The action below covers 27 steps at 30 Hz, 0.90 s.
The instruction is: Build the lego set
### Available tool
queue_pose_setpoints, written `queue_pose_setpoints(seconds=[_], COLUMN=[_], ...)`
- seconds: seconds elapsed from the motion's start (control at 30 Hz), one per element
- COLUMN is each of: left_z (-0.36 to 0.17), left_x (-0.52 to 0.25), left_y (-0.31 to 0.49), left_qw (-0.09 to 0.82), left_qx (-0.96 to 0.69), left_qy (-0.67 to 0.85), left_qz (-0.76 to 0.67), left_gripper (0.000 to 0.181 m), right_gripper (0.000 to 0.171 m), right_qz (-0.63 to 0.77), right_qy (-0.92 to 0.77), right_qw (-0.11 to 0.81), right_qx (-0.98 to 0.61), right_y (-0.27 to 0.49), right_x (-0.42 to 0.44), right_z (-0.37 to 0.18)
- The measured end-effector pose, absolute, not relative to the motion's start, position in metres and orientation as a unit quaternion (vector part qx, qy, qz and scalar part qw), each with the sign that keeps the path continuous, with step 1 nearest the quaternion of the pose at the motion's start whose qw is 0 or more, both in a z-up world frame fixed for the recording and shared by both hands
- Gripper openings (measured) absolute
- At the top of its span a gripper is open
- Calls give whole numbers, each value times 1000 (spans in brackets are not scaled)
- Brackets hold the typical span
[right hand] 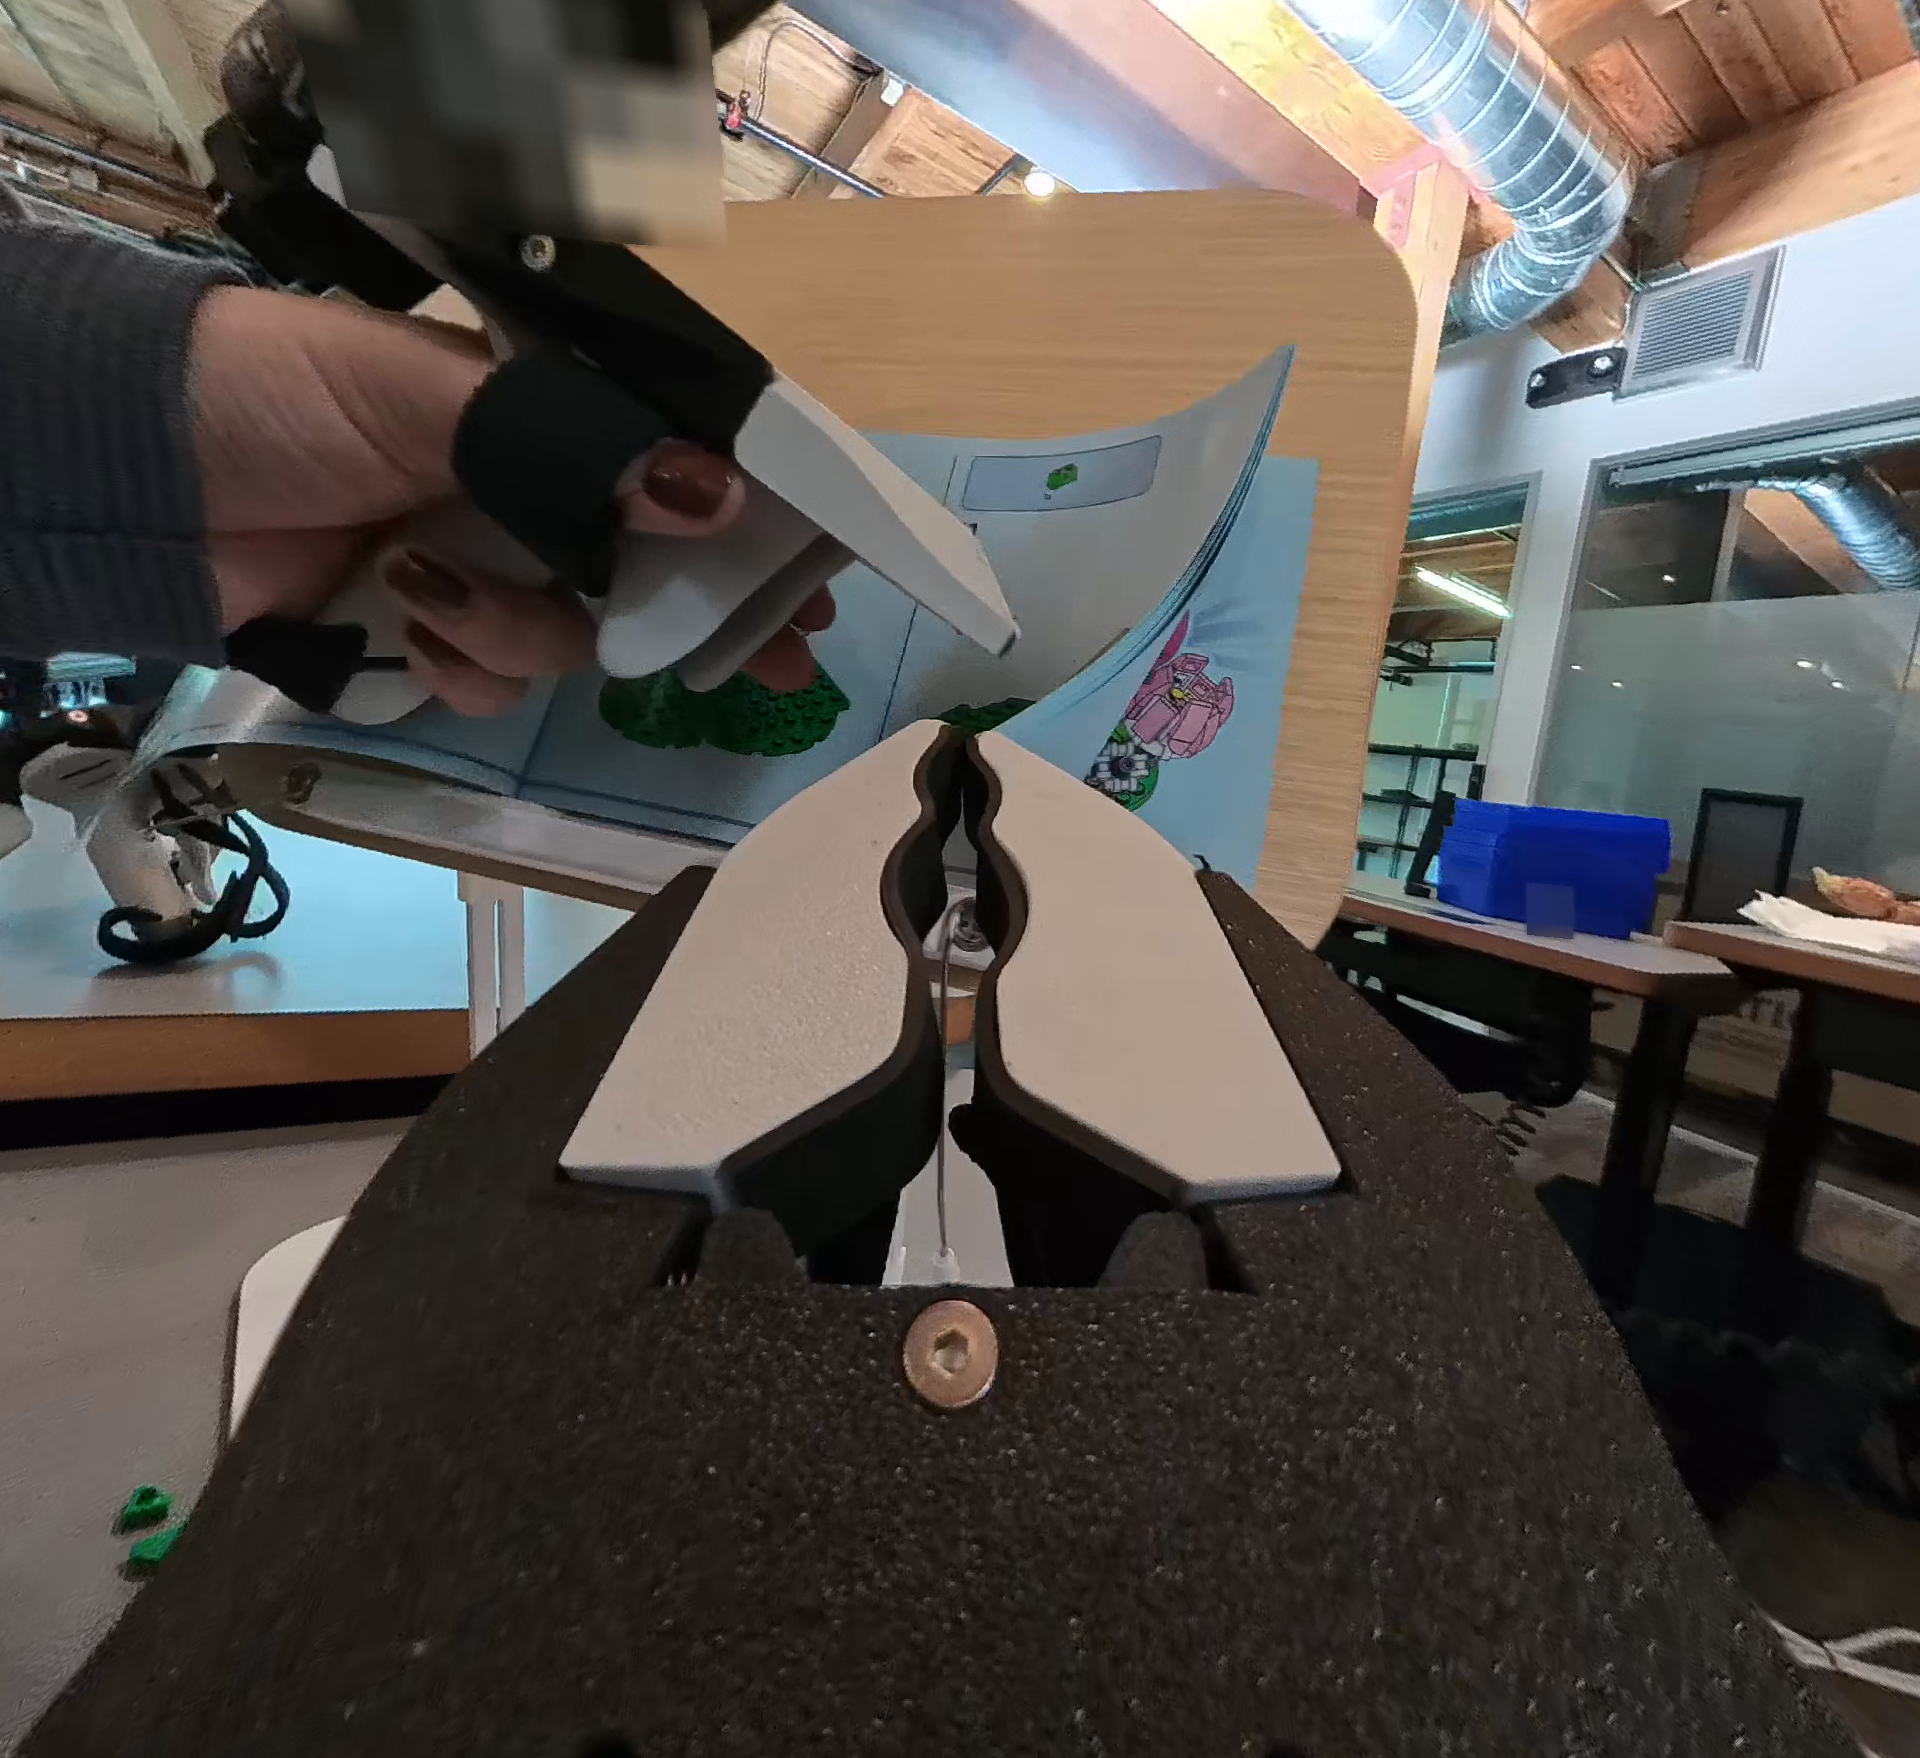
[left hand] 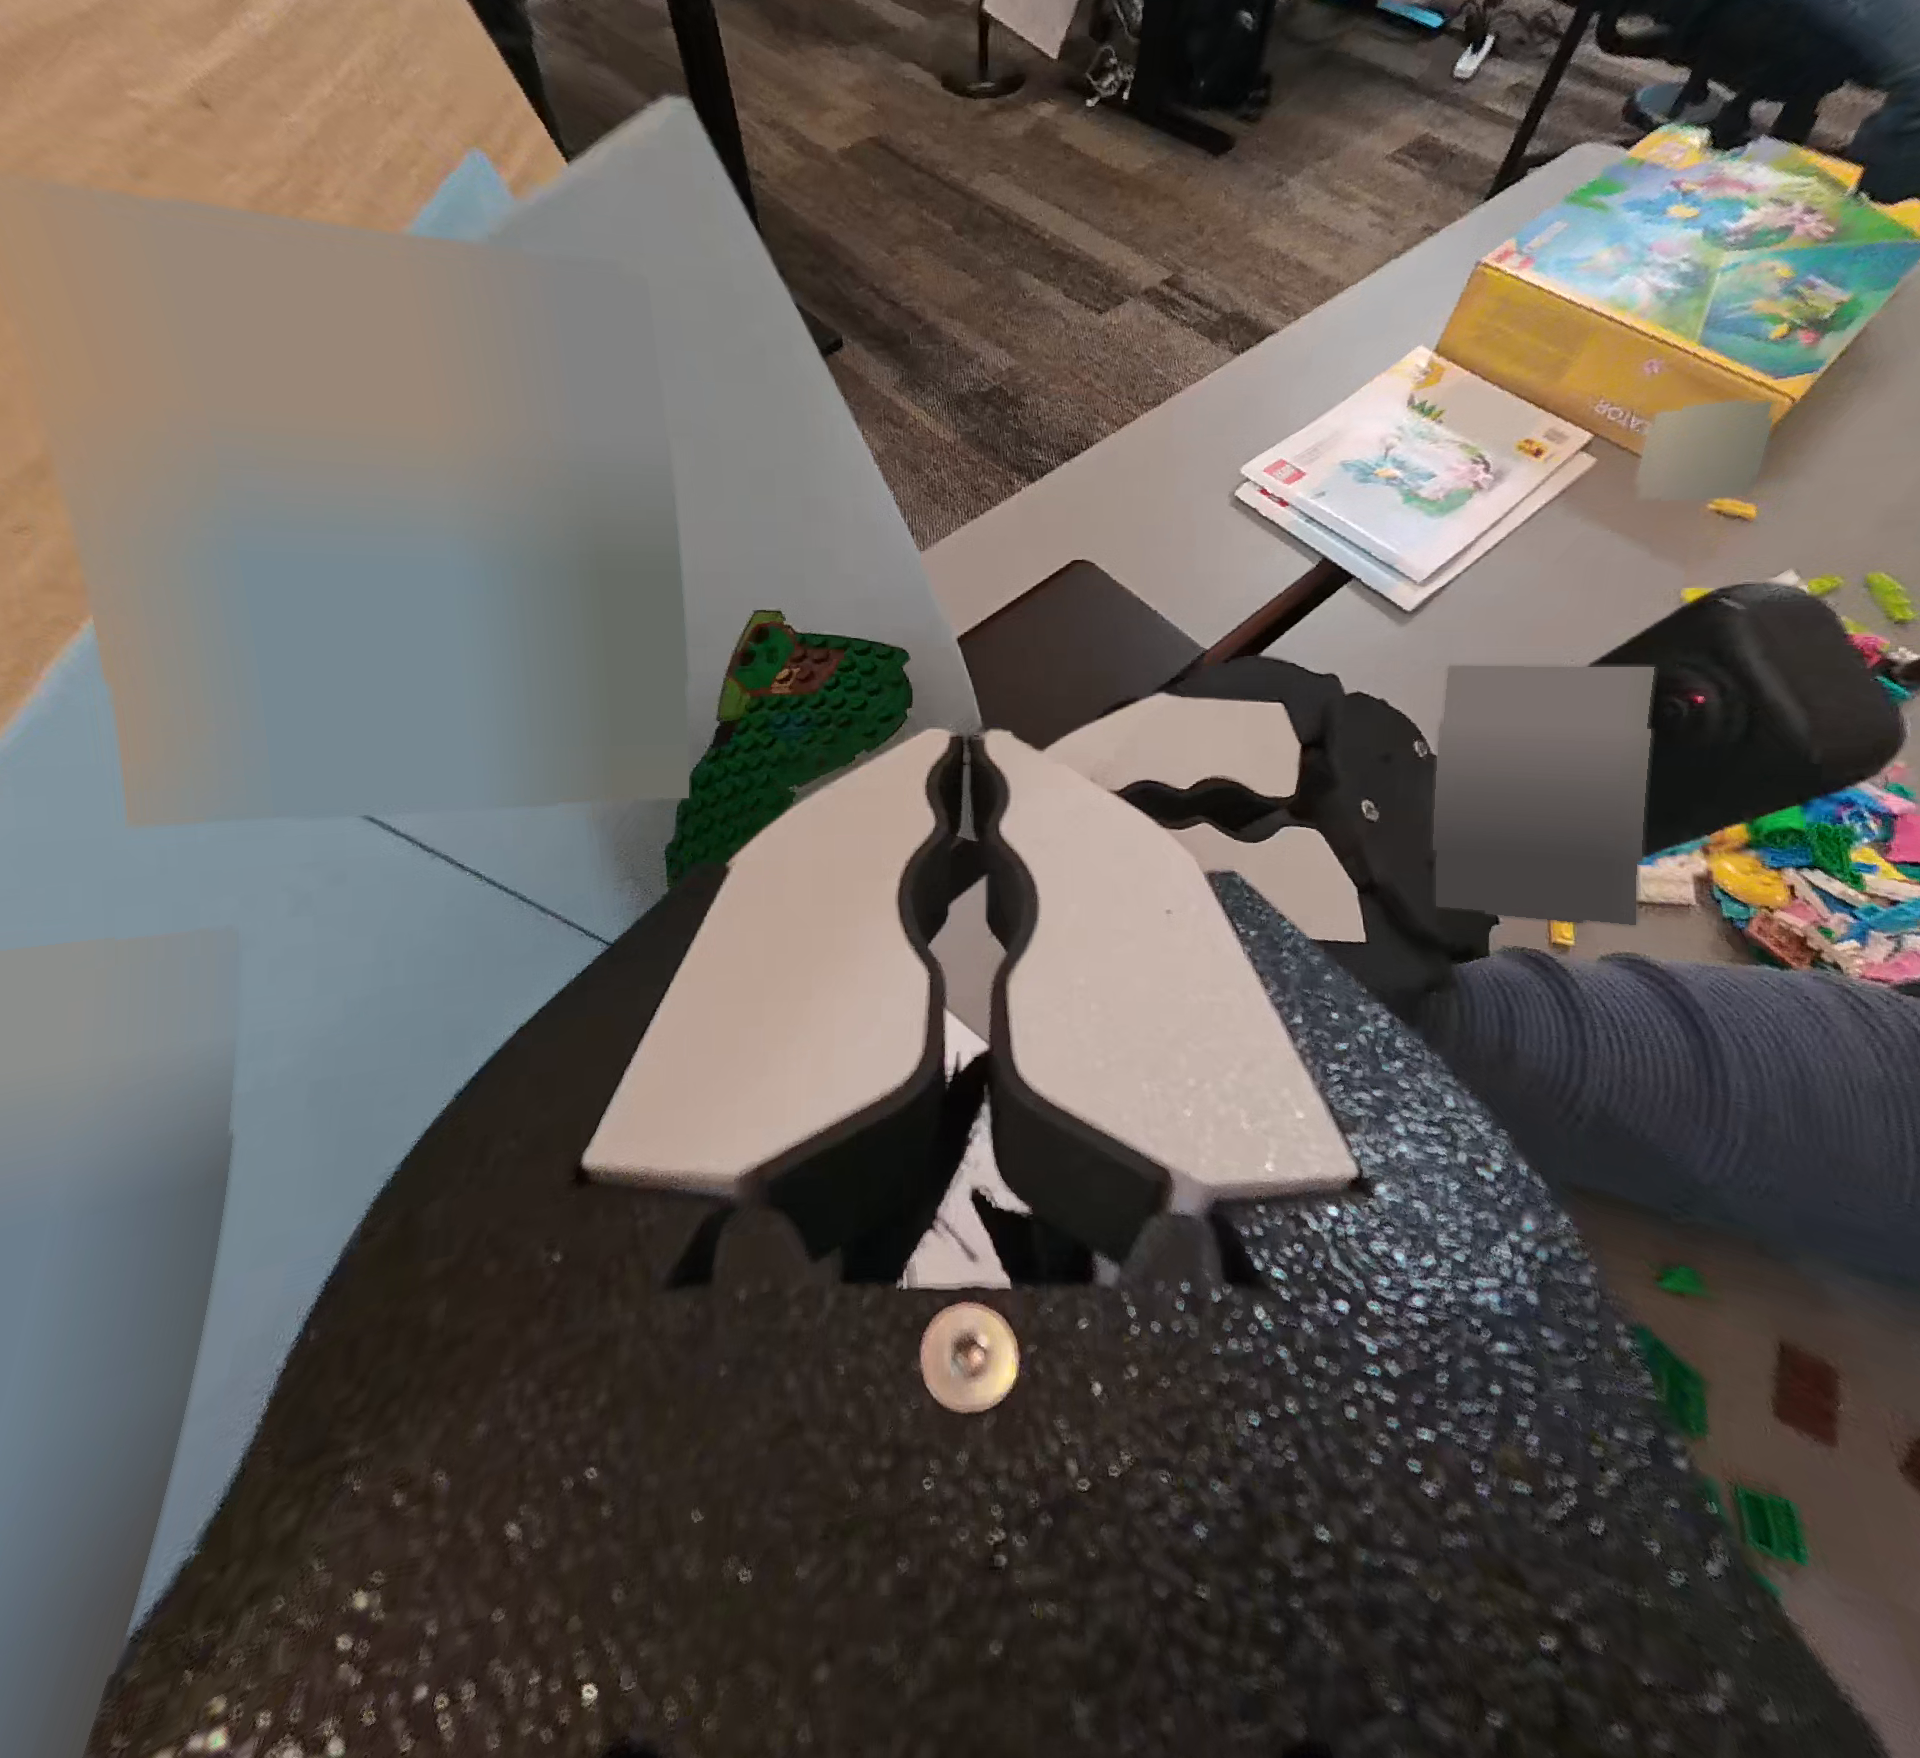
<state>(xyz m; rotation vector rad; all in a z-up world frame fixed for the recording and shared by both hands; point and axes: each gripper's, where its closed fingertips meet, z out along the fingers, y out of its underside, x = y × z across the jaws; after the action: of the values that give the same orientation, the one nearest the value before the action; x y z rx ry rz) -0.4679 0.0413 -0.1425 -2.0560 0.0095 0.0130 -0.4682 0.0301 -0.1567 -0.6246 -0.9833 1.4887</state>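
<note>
Curled booklet page (right hand: 1122, 586) stands directly ahead of right claw (right hand: 958, 744), tips at its edge. Left claw (right hand: 997, 643) crowds the page from above. Grey surface (left hand: 1714, 555) bare between booklets (left hand: 1413, 472) and brick pile (left hand: 1808, 887); passage there.

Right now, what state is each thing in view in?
left gripper: shut on page
right gripper: shut, at the page's edge
page: lifted, curling
instruction booklet: open
spare booklets: closed, stacked
green base: partly built
loose bricks: piled

Glossy paper booklet page (right hand: 1091, 586); matt, grainy claw (right hand: 961, 752) fingers.
</note>
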Motion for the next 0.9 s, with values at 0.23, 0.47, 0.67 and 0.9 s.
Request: queue_pose_setpoints(seconds=[0.23, 0.47, 0.67, 0.9], left_z=[-147, -150, -148, -151], left_x=[-460, -463, -463, -489], left_y=[44, 45, 47, 39], left_qw=[515, 512, 521, 507], left_qx=[-857, -858, -852, -860], left_qy=[22, 19, 9, -27], left_qz=[-23, -31, -55, 53], left_gripper=[3, 0, 0, 0], right_gripper=[0, 0, 0, 13], right_qz=[637, 637, 636, 625], right_qy=[-427, -432, -439, -366], right_qw=[587, 586, 584, 597], right_qx=[-261, -254, -247, -343], right_y=[26, 23, 18, 62], right_x=[-468, -467, -468, -475], right_z=[-157, -156, -156, -163])
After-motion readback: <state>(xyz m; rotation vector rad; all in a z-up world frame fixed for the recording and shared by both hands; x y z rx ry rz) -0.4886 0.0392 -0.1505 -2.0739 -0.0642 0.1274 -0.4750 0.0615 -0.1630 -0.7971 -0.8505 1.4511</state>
